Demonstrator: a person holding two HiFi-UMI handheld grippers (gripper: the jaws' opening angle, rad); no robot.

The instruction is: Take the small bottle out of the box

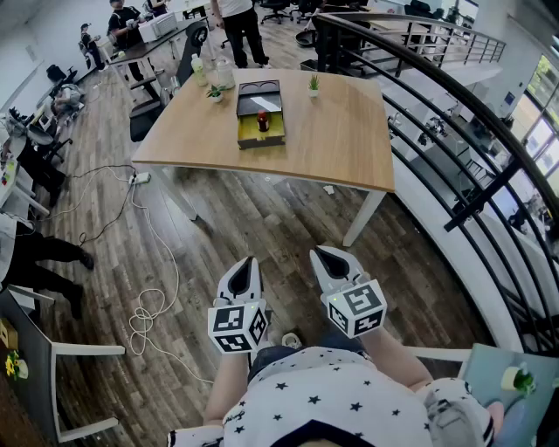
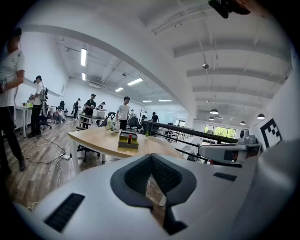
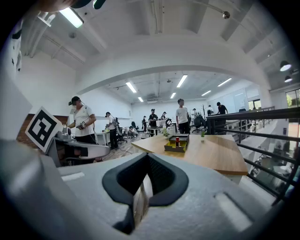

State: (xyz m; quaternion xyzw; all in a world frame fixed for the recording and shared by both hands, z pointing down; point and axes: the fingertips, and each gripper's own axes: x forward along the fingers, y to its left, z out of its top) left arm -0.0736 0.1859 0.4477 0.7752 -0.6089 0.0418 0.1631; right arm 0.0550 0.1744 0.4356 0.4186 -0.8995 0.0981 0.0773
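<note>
An open box with a yellow lining lies on the far part of a wooden table. A small red bottle stands upright inside it. In the left gripper view the box and the bottle are far ahead, as are the box and the bottle in the right gripper view. My left gripper and right gripper hang side by side over the floor, well short of the table. Both are shut and hold nothing. The left gripper and the right gripper point toward the table.
A small potted plant, another plant and clear bottles stand by the box. A black railing curves along the right. Cables and a power strip lie on the floor at left. People stand behind the table.
</note>
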